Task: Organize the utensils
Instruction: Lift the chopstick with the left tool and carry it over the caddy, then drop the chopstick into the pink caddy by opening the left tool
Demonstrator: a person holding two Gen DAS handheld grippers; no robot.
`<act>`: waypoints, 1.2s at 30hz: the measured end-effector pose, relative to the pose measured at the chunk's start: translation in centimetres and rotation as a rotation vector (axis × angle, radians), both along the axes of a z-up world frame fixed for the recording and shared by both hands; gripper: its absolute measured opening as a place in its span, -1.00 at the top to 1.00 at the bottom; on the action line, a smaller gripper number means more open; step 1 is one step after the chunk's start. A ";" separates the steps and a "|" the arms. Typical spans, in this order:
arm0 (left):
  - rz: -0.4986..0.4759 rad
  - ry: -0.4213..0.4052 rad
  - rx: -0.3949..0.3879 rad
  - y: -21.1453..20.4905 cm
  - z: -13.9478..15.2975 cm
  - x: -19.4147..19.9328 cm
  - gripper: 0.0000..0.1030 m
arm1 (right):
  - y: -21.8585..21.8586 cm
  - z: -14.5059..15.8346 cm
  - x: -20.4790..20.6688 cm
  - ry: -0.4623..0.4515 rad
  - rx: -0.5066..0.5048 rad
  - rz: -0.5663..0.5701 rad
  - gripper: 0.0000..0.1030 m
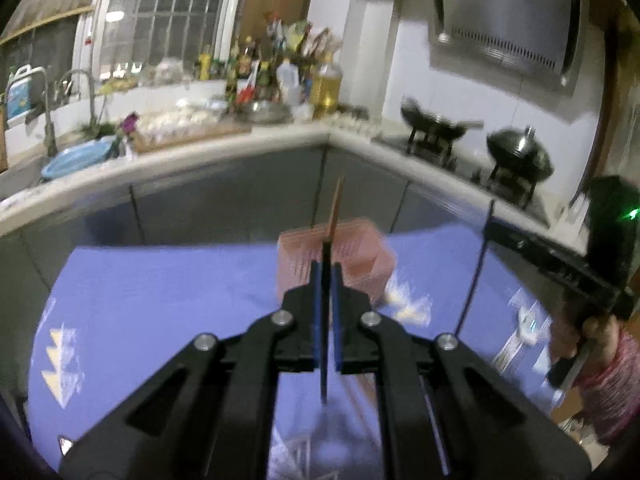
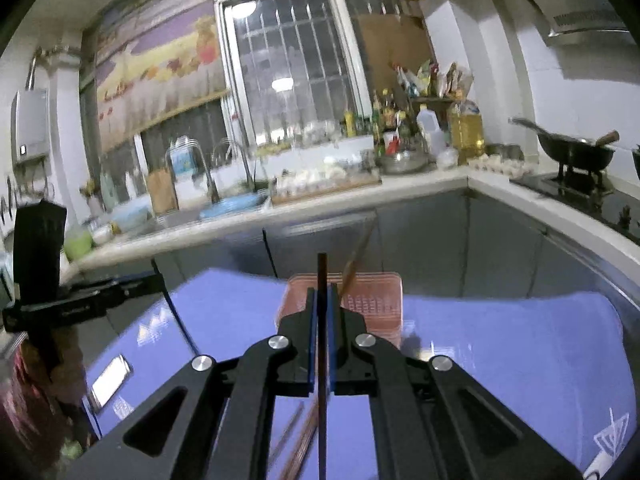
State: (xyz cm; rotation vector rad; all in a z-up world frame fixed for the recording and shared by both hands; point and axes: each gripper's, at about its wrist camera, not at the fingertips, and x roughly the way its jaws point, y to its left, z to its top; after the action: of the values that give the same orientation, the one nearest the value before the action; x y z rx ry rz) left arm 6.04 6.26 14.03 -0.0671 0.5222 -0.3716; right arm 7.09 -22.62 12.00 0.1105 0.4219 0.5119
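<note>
The left gripper (image 1: pixel 327 270) is holding its two fingers pressed together on a thin chopstick (image 1: pixel 334 216), which is rising from the fingertips, brown at the top and dark lower down, and is also passing down between the fingers. Behind it the pink slatted basket (image 1: pixel 362 256) is standing on the blue tablecloth (image 1: pixel 160 300), away from the cloth's edges. The right gripper (image 2: pixel 321 294) is likewise clamping its fingers on a dark chopstick (image 2: pixel 321 276) that is standing nearly upright. In the right wrist view the same basket (image 2: pixel 372 300) is sitting just beyond the fingertips, and a brown stick (image 2: pixel 356 260) is leaning out of it toward the right. More brown chopsticks (image 2: pixel 296 444) are lying on the cloth (image 2: pixel 500 352) under the right gripper. The cloth is showing wide bare areas on both sides of the basket. Grey cabinet doors (image 2: pixel 432 240) are closing the far side, under the pale counter edge (image 2: pixel 280 216).
</note>
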 end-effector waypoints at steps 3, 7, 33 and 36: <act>0.003 -0.084 -0.033 -0.4 4.1 1.5 0.92 | 0.6 3.1 1.7 -0.059 0.036 -0.024 0.91; 0.021 -0.155 -0.021 -2.1 7.3 4.0 0.92 | 1.7 6.5 5.1 -0.142 0.108 -0.078 0.91; 0.082 0.109 0.113 -4.9 -3.6 14.4 0.49 | 5.8 -3.9 14.5 0.127 0.038 -0.070 0.35; 0.111 0.061 0.088 -4.2 -2.3 12.8 0.27 | 5.4 -2.7 13.0 0.065 0.050 -0.101 0.07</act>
State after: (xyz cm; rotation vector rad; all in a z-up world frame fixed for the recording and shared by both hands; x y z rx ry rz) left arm 18.85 2.03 11.77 -0.0219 0.5921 -0.2383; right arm 20.05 -17.26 9.25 0.1958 0.4648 0.4206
